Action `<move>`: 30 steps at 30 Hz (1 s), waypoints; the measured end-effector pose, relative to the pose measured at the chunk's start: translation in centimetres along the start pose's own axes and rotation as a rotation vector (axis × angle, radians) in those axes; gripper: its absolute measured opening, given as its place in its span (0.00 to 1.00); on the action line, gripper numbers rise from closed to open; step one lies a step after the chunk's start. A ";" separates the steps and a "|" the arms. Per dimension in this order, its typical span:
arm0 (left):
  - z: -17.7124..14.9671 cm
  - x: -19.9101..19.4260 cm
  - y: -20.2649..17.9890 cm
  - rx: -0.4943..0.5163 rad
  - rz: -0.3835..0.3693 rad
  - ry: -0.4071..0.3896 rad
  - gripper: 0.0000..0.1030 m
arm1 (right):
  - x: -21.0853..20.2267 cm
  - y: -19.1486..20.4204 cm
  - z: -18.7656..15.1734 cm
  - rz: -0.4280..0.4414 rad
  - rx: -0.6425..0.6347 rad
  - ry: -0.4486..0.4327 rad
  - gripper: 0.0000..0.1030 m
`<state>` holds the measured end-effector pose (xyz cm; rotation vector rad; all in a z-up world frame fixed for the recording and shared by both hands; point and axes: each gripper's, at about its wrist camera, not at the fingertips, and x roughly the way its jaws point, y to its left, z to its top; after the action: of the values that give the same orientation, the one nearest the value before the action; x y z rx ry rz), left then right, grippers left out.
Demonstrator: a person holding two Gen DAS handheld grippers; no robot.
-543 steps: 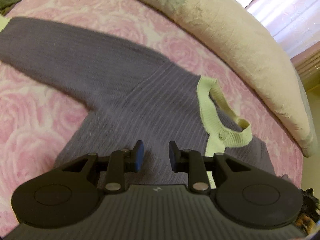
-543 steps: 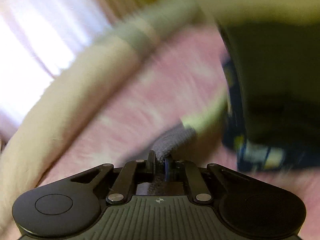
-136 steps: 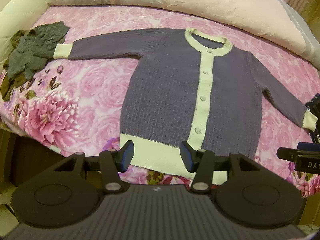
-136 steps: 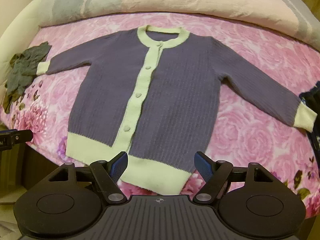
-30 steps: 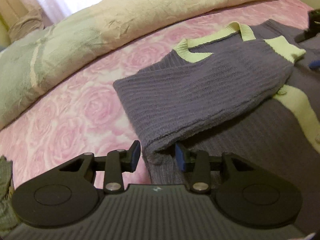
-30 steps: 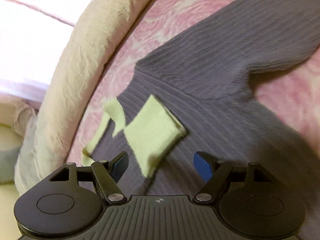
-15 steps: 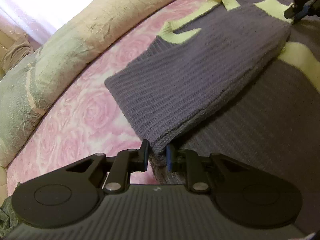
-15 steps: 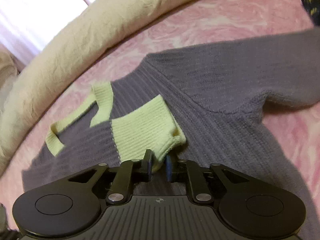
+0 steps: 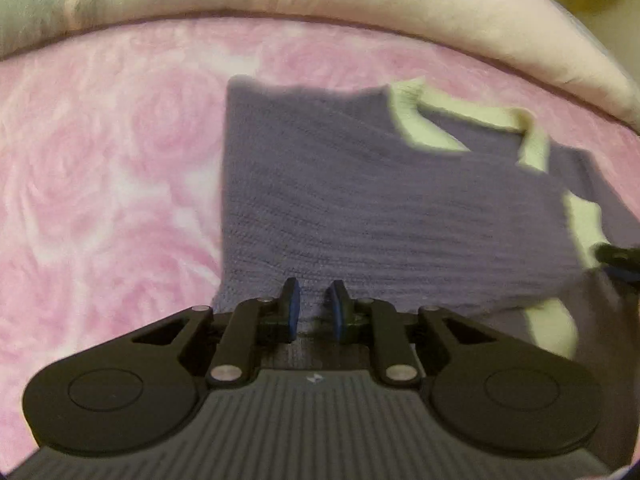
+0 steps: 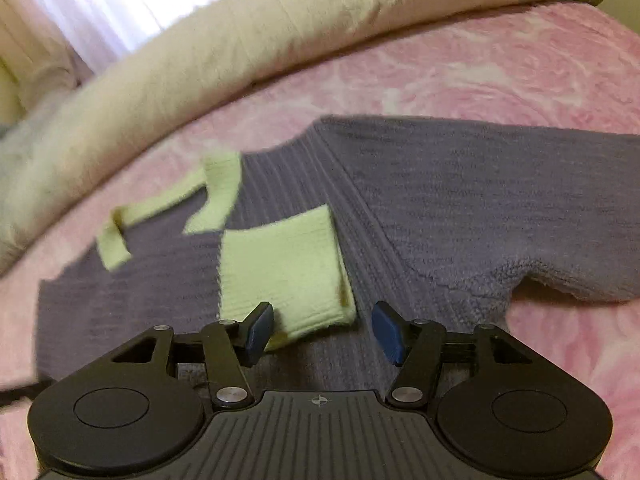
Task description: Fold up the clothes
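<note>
My left tool [image 9: 313, 307] closing on the cardigan's [image 9: 360, 200] folded sleeve edge | my right tool [image 10: 322, 330] opening, cuff [image 10: 280, 268] loose between its jaws | cardigan flat on the bed [image 9: 100, 160]

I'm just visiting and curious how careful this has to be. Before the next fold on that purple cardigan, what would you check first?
1. Folded sleeve lies across the cardigan body: ok.
2. Its cuff lies flat on the body: ok.
3. Right gripper clear of the cuff, jaws opening: ok.
4. Left gripper jaws closing, knit between them; firm grip: cannot tell.
5. Other sleeve folded in: not ok, it lies spread out.
6. Hem straight: cannot tell, out of view.
</note>
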<state>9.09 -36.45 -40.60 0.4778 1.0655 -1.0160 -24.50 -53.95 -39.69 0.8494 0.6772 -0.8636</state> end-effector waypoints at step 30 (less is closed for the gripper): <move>-4.7 -7.9 -2.3 -0.252 -0.047 -0.013 0.17 | -9.8 -29.4 0.3 -0.097 0.897 -0.300 0.18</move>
<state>3.87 -30.53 -35.33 0.2427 1.1794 -0.9091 -54.38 -61.64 -42.14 1.4446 0.0301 -1.3803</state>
